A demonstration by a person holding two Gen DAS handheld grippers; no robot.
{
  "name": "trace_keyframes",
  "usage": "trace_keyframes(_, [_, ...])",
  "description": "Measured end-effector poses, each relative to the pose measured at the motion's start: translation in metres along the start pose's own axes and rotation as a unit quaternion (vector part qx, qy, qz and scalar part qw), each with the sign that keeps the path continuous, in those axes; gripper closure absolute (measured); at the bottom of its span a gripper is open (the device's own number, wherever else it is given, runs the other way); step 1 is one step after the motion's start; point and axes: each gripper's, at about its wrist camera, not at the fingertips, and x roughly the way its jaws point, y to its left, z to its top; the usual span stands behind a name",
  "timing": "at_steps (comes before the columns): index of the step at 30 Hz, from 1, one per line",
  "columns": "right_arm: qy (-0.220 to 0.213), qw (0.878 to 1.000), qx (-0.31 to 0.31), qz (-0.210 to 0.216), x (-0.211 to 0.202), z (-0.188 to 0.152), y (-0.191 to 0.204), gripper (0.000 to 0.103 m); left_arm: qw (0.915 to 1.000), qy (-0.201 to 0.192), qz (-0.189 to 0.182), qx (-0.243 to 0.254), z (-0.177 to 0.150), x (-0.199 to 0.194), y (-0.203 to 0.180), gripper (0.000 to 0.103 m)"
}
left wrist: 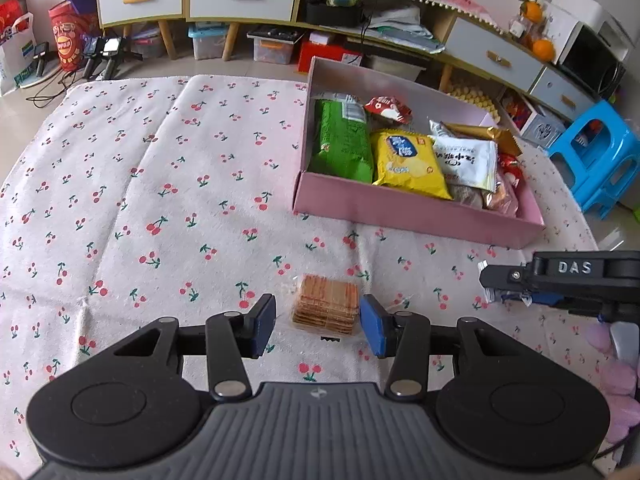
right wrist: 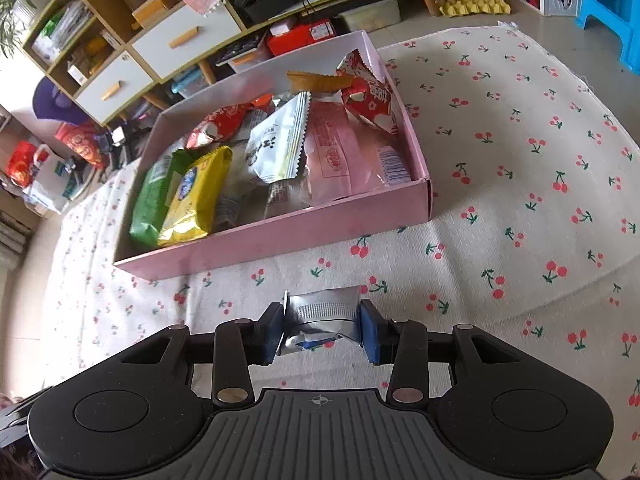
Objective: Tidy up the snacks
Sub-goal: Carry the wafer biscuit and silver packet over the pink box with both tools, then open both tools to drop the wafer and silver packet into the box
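While the right gripper [right wrist: 320, 330] clamps its jaws on a crumpled silver snack packet [right wrist: 320, 316] just in front of the pink box [right wrist: 276, 242], the left gripper [left wrist: 318, 326] sits with narrow jaws around a clear-wrapped cracker pack [left wrist: 326, 308] on the cherry-print cloth [left wrist: 160, 200]; whether its pads press I cannot tell. Inside the box lie a green bag [left wrist: 342, 140], a yellow bag [left wrist: 408, 164] and a white sachet [left wrist: 466, 160].
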Motion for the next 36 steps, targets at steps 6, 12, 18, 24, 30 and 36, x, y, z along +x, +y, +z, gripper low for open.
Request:
trace_keyframes(6, [0.002, 0.999, 0.016, 0.034, -0.017, 0.0, 0.0, 0.063, 0.9996, -0.012, -0.023, -0.009, 0.007, -0.007, -0.003, 0.062])
trace_keyframes(12, [-0.024, 0.997, 0.035, 0.07, -0.032, 0.007, -0.001, 0.063, 0.9973, -0.029, -0.058, -0.034, 0.013, -0.016, -0.004, 0.062])
trace_keyframes(18, [-0.057, 0.991, 0.062, 0.101, -0.034, 0.02, -0.005, 0.063, 0.9924, -0.04, -0.092, -0.071, 0.028, -0.022, -0.006, 0.062])
trace_keyframes(24, [-0.081, 0.984, 0.088, 0.129, -0.026, 0.032, -0.01, 0.063, 0.9916, -0.054, -0.088, -0.077, 0.049, -0.013, -0.009, 0.062])
trace_keyframes(30, [-0.083, 0.976, 0.134, 0.152, -0.011, 0.038, -0.017, 0.063, 0.9902, -0.068, -0.087, -0.085, 0.075, 0.008, -0.014, 0.062])
trace_keyframes(36, [-0.084, 0.974, 0.144, 0.156, 0.004, 0.04, -0.015, 0.063, 0.9882, -0.088, -0.101, -0.074, 0.093, 0.021, -0.025, 0.062])
